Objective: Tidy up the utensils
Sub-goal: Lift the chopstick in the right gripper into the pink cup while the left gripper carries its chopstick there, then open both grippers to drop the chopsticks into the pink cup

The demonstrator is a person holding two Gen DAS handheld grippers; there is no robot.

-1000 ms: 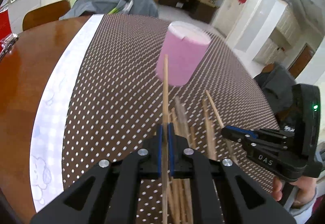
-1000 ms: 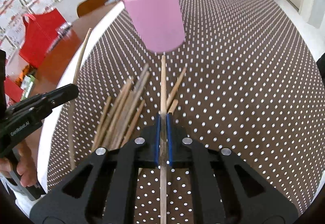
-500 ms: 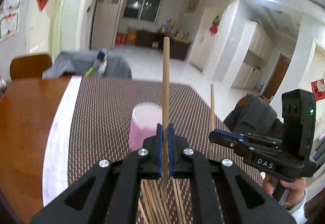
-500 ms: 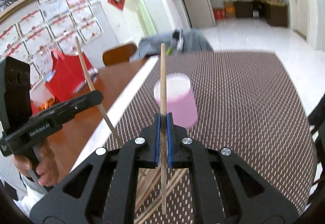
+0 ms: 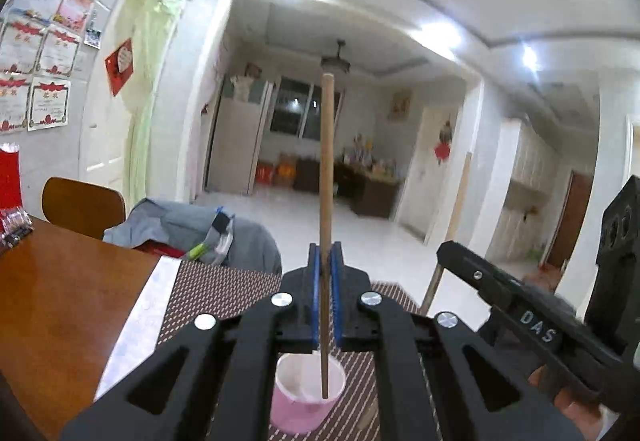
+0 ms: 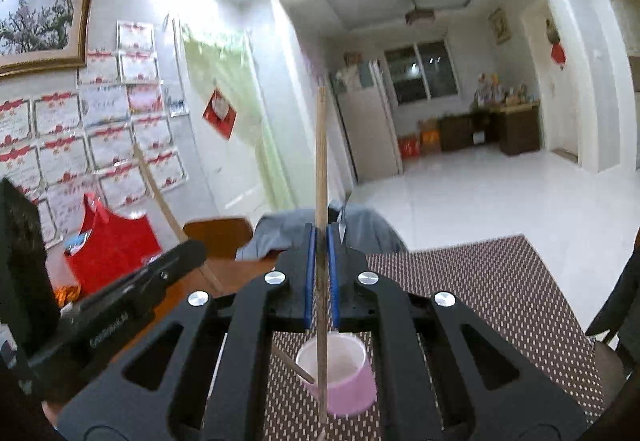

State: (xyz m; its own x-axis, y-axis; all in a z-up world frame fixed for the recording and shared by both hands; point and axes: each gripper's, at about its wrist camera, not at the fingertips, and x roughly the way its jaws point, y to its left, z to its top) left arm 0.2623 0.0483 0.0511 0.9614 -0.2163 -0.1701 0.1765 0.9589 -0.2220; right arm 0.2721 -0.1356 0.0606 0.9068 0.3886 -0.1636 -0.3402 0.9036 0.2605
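My left gripper (image 5: 325, 261) is shut on a wooden chopstick (image 5: 326, 177), held upright with its lower end over the open mouth of the pink cup (image 5: 306, 397) on the dotted brown mat. My right gripper (image 6: 321, 241) is shut on another wooden chopstick (image 6: 321, 161), also upright, its lower end in front of the pink cup (image 6: 340, 381). Each gripper shows in the other's view: the right one (image 5: 520, 301) with its chopstick (image 5: 456, 209), the left one (image 6: 120, 305) with its chopstick (image 6: 160, 197).
The dotted brown mat (image 6: 500, 289) covers a wooden table (image 5: 60, 301). A chair with grey clothing (image 5: 192, 229) stands at the far edge. A red bag (image 6: 108, 245) sits at the left. The pile of loose chopsticks is out of view.
Both grippers tilted up from the chopstick pile, each carrying a chopstick, and now hold them upright right over the pink cup, which has moved from ahead to beneath the jaws.
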